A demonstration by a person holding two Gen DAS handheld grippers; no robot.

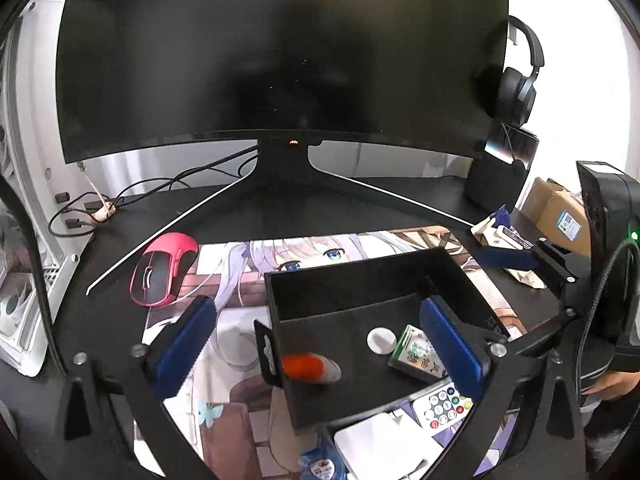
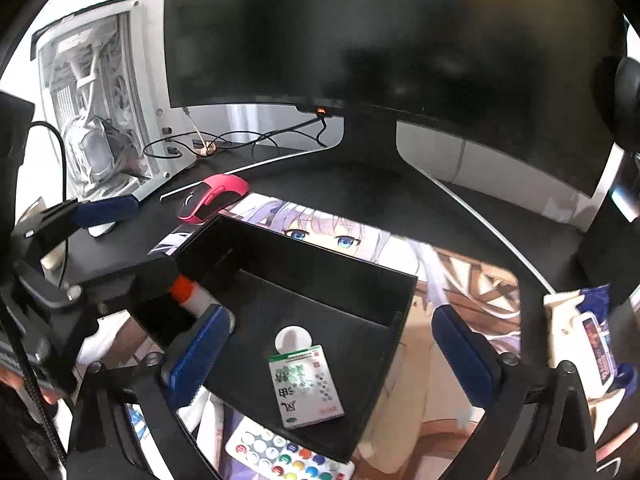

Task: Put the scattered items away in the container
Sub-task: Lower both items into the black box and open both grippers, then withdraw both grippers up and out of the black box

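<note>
Bright blown-out daylight behind, dim dark desk, strong fisheye edge warping; mild blur near lens

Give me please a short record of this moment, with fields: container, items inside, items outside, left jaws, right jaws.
container: black box on the printed desk mat, open top
items inside: white round disc; green-printed small box; orange-capped tube
items outside: remote with coloured buttons at the near wall; pink mouse; blue-white packet
left jaws: left gripper open, over the box
right jaws: right gripper open, holding nothing
</note>
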